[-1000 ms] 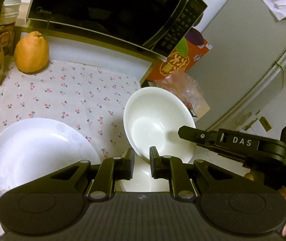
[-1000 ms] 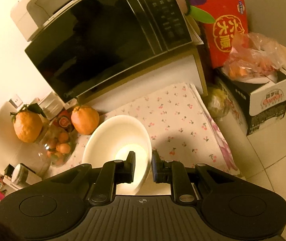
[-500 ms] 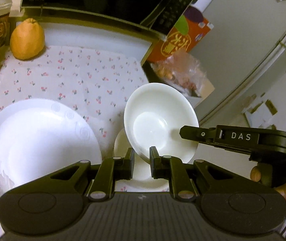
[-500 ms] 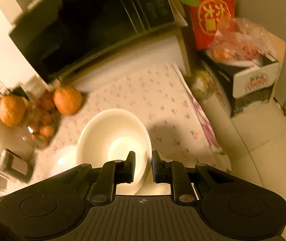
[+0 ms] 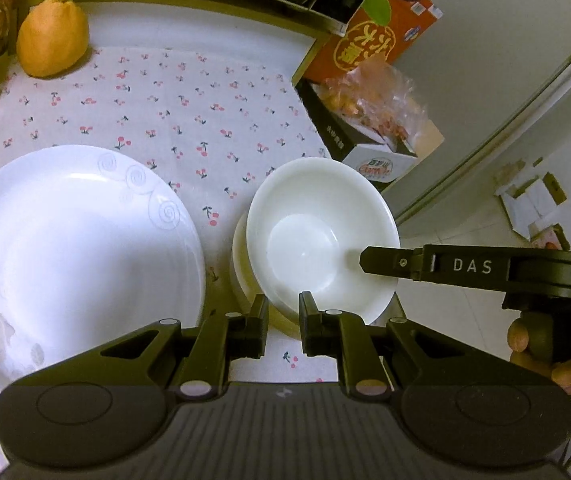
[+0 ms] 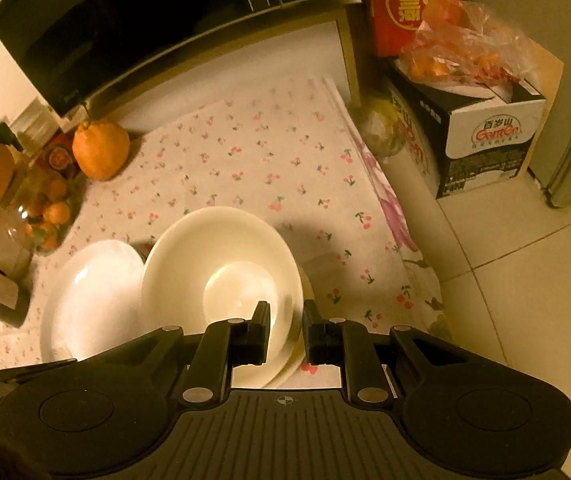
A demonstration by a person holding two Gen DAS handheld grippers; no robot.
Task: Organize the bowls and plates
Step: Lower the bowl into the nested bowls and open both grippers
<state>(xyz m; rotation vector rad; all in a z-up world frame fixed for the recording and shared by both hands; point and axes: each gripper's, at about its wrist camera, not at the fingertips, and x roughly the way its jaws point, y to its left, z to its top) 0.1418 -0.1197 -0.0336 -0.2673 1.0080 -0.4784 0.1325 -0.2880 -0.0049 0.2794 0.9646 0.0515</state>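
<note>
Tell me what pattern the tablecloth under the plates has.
The tablecloth is white with small red cherries on green stems, clearest in the left wrist view.

Cherry-print tablecloth [image 5: 205, 120] w/ big plate [image 5: 73, 248] (left), orange fruit [image 5: 51, 36] at back.

free: cloth [image 5: 189, 120] behind bowl [image 5: 317, 240] | blocked: plate [image 5: 77, 248] left (large), microwave [image 6: 145, 20] behind

The bowl [image 5: 317, 240] in my tongs looks like glossy white ceramic, as does the plate [image 5: 73, 248]. Beneath lies matt cherry-print cloth [image 5: 189, 120]. My left gripper [image 5: 283, 320] is matt black plastic.
</note>
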